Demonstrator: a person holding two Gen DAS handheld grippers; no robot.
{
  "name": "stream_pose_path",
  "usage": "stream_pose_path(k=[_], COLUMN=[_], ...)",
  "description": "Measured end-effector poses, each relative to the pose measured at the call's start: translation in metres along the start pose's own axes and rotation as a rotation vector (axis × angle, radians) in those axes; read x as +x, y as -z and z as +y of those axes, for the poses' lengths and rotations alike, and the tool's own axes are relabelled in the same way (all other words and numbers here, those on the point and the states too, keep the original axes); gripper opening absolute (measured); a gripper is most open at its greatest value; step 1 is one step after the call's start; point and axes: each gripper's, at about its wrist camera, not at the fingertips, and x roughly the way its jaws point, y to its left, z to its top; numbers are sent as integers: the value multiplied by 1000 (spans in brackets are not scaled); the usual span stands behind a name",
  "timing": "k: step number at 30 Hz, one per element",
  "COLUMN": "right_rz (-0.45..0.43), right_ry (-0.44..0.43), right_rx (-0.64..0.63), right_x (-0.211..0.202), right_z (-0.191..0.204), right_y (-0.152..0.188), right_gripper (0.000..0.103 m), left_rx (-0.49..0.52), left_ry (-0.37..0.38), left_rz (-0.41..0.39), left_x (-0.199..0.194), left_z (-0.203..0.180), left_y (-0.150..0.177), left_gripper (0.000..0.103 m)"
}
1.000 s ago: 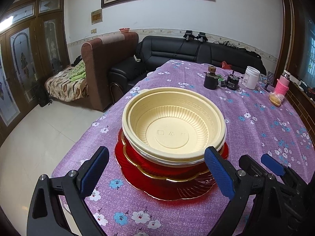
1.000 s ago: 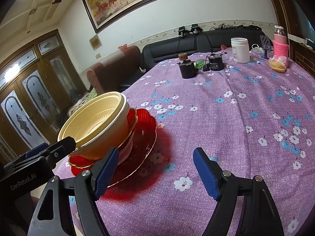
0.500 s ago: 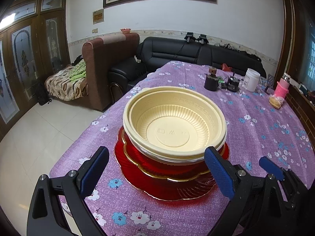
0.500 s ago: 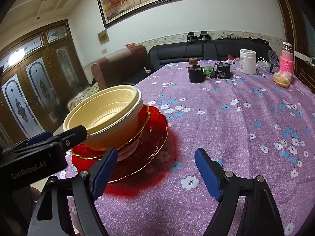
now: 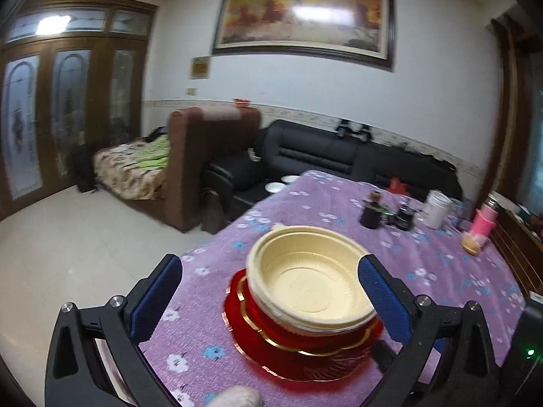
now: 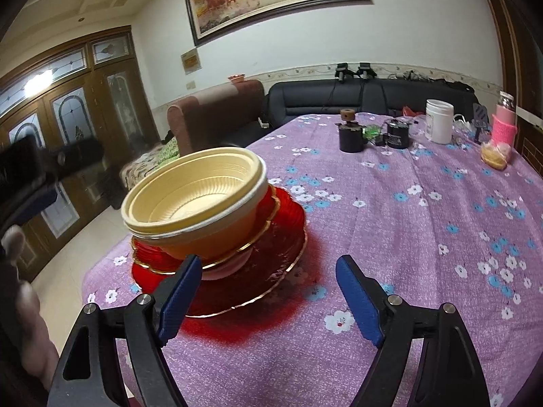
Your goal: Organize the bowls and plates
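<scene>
Cream plastic bowls [image 5: 307, 283], nested on red plates [image 5: 305, 356], sit between my left gripper [image 5: 271, 300]'s opening jaws, untouched; I judge them light, slippery, best pinched by the rim. My right gripper [image 6: 264, 300] gapes, empty, just right of them.

White walls with a framed painting [image 5: 305, 22]; wooden glass-panelled doors [image 5: 64, 122] at left; black sofa [image 5: 325, 156], brown armchair [image 5: 207, 156], pale tiled floor [image 5: 68, 237].
</scene>
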Motion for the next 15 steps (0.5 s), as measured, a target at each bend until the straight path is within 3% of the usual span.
stream_pose_path(k=[7, 15], right_rz=[-10, -7], right_ry=[-24, -124], right_rx=[-39, -58], right_x=[-3, -2], right_z=[8, 14], right_y=[-8, -22], right_gripper=[85, 85], left_rx=[91, 125], left_ry=[-48, -32], left_rz=[11, -2], left_x=[-1, -2], left_z=[-12, -37], left_y=[-2, -26], left_gripper=[103, 103])
